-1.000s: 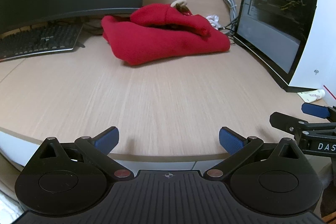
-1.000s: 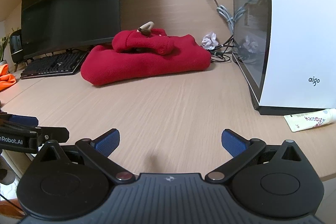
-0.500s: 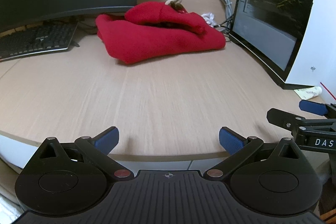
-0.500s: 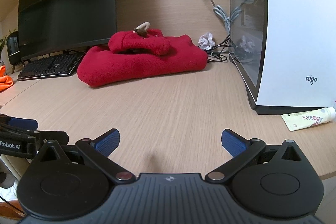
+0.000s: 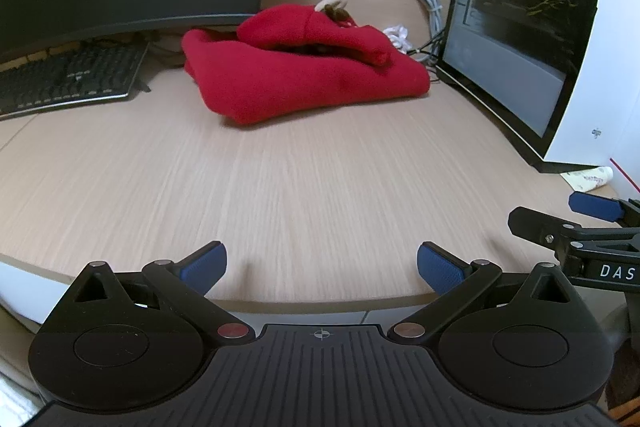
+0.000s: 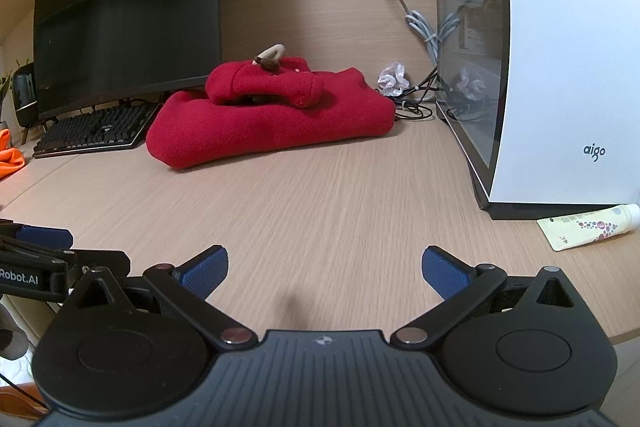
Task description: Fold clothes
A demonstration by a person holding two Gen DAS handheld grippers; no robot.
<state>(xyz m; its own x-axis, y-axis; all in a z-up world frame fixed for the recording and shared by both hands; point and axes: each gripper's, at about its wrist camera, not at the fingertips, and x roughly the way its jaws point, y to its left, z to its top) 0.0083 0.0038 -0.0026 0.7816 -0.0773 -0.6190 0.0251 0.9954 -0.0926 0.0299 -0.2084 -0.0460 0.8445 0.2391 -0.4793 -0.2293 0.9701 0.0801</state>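
Only a few bits are readable: "aigo" on the white PC case (image 6: 568,67), off to the right gripper's (image 6: 325,269) right. "Robot.AI" shows on the left gripper (image 6: 52,267) beside it, "DAS" in the other view.

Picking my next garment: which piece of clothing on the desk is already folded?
The red fleece garment, a stacked bundle beside the keyboard. The orange cloth at the far left edge shows only a rumpled corner.

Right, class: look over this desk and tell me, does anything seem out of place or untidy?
Yes. A tube of cream lies flat at the foot of the white PC case, and a crumpled tissue sits among the cables behind the folded red fleece garment. The garment itself looks neatly stacked.
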